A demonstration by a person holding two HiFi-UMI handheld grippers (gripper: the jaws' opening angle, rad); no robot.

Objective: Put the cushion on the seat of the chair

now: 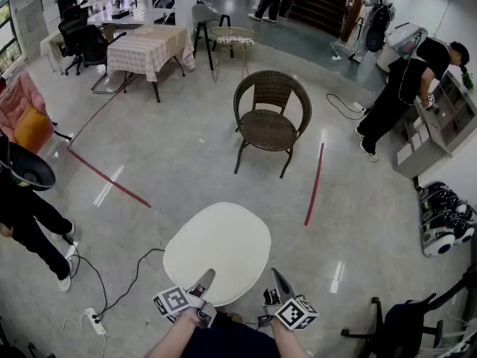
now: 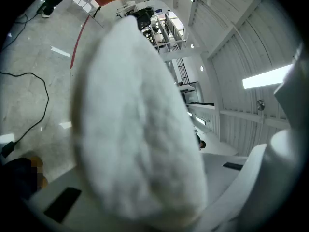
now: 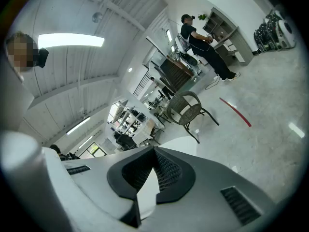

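A white oval cushion (image 1: 218, 250) hangs level in front of me, held by its near edge. My left gripper (image 1: 203, 282) is shut on that edge at the left, and the cushion (image 2: 140, 129) fills the left gripper view between the jaws. My right gripper (image 1: 281, 280) grips the edge at the right. In the right gripper view a thin white strip of cushion (image 3: 147, 194) sits pinched between the dark pads. The brown wicker chair (image 1: 270, 118) stands ahead across the floor with its seat (image 1: 267, 129) bare; the chair (image 3: 186, 108) faces me in the right gripper view too.
A person (image 1: 406, 88) bends at a shelf to the right. Another person (image 1: 22, 215) stands at the left near a cable and power strip (image 1: 93, 319). Red tape lines (image 1: 315, 181) mark the floor. A cloth-covered table (image 1: 149, 47) stands far left, a black office chair (image 1: 402, 327) near right.
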